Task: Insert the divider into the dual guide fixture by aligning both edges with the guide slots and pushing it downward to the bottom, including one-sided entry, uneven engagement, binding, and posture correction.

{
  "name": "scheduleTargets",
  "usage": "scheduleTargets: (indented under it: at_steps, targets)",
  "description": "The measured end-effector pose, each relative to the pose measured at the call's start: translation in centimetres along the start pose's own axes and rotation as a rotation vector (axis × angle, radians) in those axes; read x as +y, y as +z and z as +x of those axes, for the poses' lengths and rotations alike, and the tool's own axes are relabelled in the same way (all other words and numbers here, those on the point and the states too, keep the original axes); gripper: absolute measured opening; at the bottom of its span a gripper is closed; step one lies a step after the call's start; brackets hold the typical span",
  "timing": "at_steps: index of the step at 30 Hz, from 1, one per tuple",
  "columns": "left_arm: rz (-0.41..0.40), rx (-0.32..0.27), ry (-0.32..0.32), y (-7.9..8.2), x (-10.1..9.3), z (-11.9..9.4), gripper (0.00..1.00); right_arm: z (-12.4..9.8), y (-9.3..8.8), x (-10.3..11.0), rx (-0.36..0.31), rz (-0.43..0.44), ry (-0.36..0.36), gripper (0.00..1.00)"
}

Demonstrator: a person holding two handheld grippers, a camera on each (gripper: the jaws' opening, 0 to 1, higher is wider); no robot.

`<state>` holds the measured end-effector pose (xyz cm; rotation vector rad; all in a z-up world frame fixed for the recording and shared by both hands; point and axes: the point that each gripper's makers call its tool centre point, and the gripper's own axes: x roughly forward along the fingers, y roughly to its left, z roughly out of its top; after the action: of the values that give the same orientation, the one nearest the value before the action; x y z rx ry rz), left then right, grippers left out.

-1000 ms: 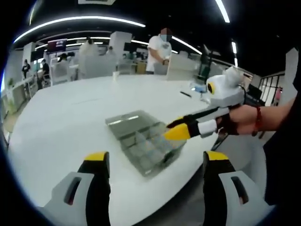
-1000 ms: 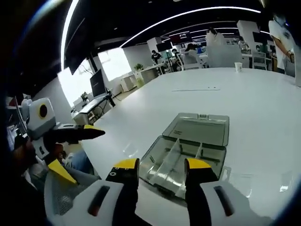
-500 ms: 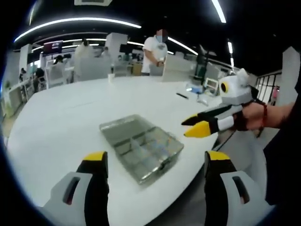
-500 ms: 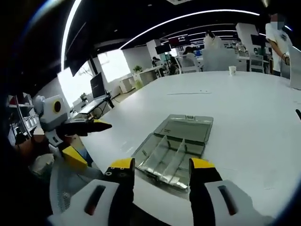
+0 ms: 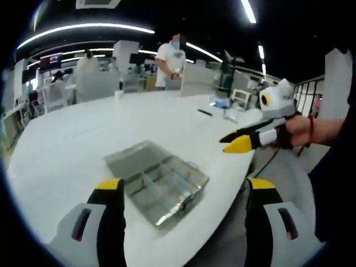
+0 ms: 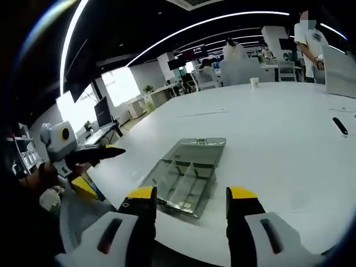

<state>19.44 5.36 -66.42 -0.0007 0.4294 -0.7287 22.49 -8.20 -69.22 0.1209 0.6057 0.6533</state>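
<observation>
- My left gripper sits at the bottom of the left gripper view, jaws spread wide, yellow tips up, nothing between them.
- My right gripper rises from the bottom of the right gripper view, jaws likewise parted, gap bare.
- In the left gripper view the right gripper comes in from the right, held level, yellow-and-black jaws pointing left with a gap between the tips.
- The hand grips it behind the jaws; a red band shows at the wrist.
- In the right gripper view the left gripper shows at the left, jaws pointing right and apart.
</observation>
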Motion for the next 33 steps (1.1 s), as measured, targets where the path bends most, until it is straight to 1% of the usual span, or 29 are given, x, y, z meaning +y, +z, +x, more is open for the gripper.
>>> scheduleTargets:
  at_steps: [2, 4, 5, 6, 7, 8, 9, 11, 13, 15, 18, 20, 21, 24, 28, 30, 31, 33]
  targets:
    - [-0.017, -0.005, -0.01, 0.0, -0.2, 0.2, 0.92, -0.2, -0.1, -0.5, 0.003, 0.004, -0.006, 0.48]
    - [-0.018, 0.003, -0.016, -0.1, -0.6, 0.2, 0.93, -0.4, -0.1, -1.0, 0.001, 0.001, -0.017, 0.48]
    - [-0.009, 0.005, -0.026, -0.1, -1.0, 0.2, 0.94, -0.6, -0.1, -1.4, 0.003, -0.006, -0.026, 0.49]
    - [0.004, -0.007, -0.041, 0.0, -1.4, 0.2, 0.95, -0.6, -0.1, -1.5, 0.002, -0.008, -0.031, 0.5]
    - [0.008, -0.014, -0.058, 0.1, -1.8, 0.3, 0.96, -0.7, 0.0, -2.0, -0.005, -0.015, -0.053, 0.5]
    - [0.004, -0.008, -0.066, 0.1, -2.0, 0.4, 0.97, -0.8, -0.1, -2.4, -0.004, -0.017, -0.067, 0.53]
    - [-0.001, 0.013, -0.073, -0.1, -2.2, 0.4, 0.98, -0.9, -0.2, -2.8, 0.002, -0.014, -0.083, 0.55]
    - [0.01, 0.009, -0.069, 0.0, -2.2, 0.4, 0.98, -1.1, 0.0, -3.2, -0.007, -0.009, -0.098, 0.57]
    - [0.006, 0.005, -0.069, 0.1, -2.1, 0.4, 0.98, -1.1, 0.0, -3.5, -0.011, -0.016, -0.107, 0.58]
    - [-0.012, 0.016, -0.077, -0.1, -2.2, 0.6, 0.98, -1.3, -0.2, -3.9, 0.004, -0.016, -0.12, 0.58]
    - [0.021, 0.016, -0.105, 0.4, -2.8, 0.7, 0.99, -1.6, 0.2, -4.6, -0.014, -0.008, -0.136, 0.57]
    - [0.013, 0.022, -0.114, 0.3, -2.8, 1.1, 0.99, -1.6, -0.2, -5.4, 0.011, -0.022, -0.154, 0.57]
    - [0.01, 0.025, -0.115, 0.3, -2.8, 1.2, 0.99, -1.6, -0.2, -5.7, 0.017, -0.02, -0.156, 0.57]
    - [0.019, 0.033, -0.113, 0.2, -2.9, 1.6, 0.98, -1.9, 0.0, -6.5, 0.006, -0.015, -0.168, 0.57]
    - [0.008, 0.023, -0.12, 0.4, -3.2, 1.6, 0.98, -2.4, 0.1, -7.5, 0.008, -0.02, -0.191, 0.56]
    - [0.006, 0.035, -0.12, 0.1, -3.5, 1.5, 0.98, -2.4, -0.3, -8.1, 0.021, -0.026, -0.198, 0.55]
    - [0.007, 0.036, -0.116, 0.0, -3.5, 1.4, 0.98, -2.4, -0.6, -8.3, 0.036, -0.033, -0.205, 0.55]
    - [0.001, 0.03, -0.11, -0.1, -3.7, 1.1, 0.98, -2.4, -1.0, -8.7, 0.045, -0.027, -0.205, 0.56]
